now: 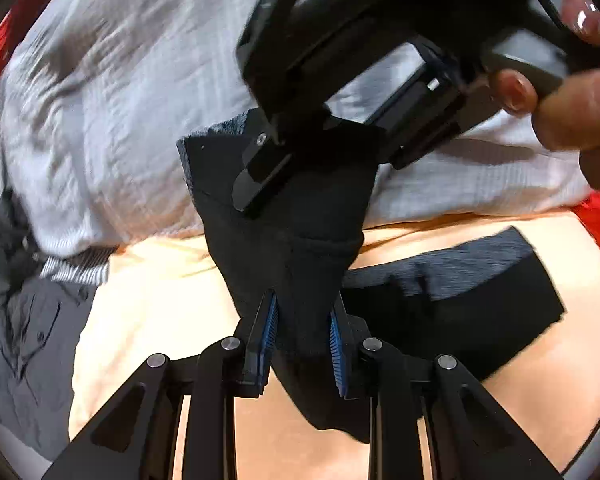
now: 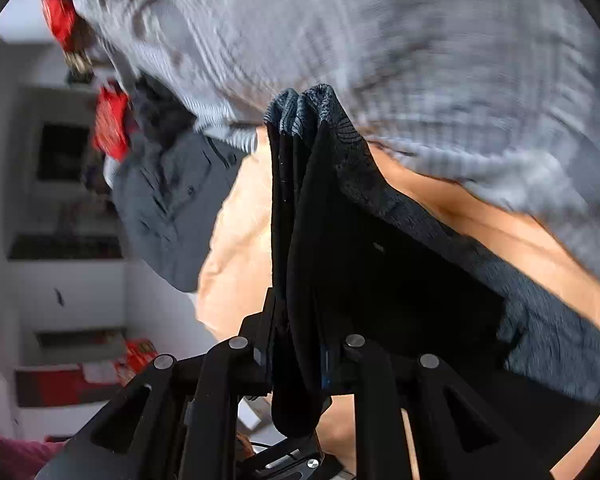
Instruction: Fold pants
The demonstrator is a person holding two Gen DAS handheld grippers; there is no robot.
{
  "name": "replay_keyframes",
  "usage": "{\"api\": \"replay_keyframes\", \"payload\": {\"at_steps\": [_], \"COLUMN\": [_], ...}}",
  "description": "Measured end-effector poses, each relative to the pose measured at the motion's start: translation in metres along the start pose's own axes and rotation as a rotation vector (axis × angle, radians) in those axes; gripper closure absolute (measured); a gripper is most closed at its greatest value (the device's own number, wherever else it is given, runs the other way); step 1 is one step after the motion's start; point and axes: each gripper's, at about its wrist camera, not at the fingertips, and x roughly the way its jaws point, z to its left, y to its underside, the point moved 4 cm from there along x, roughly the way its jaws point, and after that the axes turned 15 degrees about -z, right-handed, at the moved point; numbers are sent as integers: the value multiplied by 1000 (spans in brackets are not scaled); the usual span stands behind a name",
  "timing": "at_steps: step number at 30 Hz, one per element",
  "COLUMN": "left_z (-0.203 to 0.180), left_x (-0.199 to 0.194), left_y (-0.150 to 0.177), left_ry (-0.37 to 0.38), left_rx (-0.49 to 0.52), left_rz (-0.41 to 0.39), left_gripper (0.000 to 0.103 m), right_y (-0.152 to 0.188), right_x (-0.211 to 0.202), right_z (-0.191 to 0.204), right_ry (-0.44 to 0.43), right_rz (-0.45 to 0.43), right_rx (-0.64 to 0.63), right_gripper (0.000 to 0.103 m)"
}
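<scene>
Both claws, left claw and right claw, pinch the dark pants mid-fold above the bed; next, I'd guess, lay it flat.

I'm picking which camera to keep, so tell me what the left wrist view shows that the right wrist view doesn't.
Only the left wrist view shows the right claw from outside, the person's fingers on its handle, and the left claw shut on the black pants.

Only the right wrist view shows white shelving and the right claw's own grip.

Both show the pants, the grey-white textured fabric, a grey garment and the peach surface.
</scene>
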Motion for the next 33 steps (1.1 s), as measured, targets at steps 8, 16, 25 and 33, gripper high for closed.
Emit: {"api": "replay_keyframes", "payload": {"at_steps": [8,16,25,33], "left_z": [-93,-196,-258,-271], "left_x": [-12,-7,40,41], "left_y": [-22,-12,44,58], "left_ry": [132,269,255,219], "left_rx": [112,229,353,442], "left_rz": [2,50,213,235], "left_gripper": [78,78,78,63], "right_y": [38,98,158,179], "right_x": [-98,-175,-161,-142], "right_z": [-70,-164,-275,-297], "right_ry": [-85,-108,-89,-105], "right_rz": [-192,-331,-363,-370], "right_rx": [142,313,509,578], "right_gripper": [86,86,86,86]}}
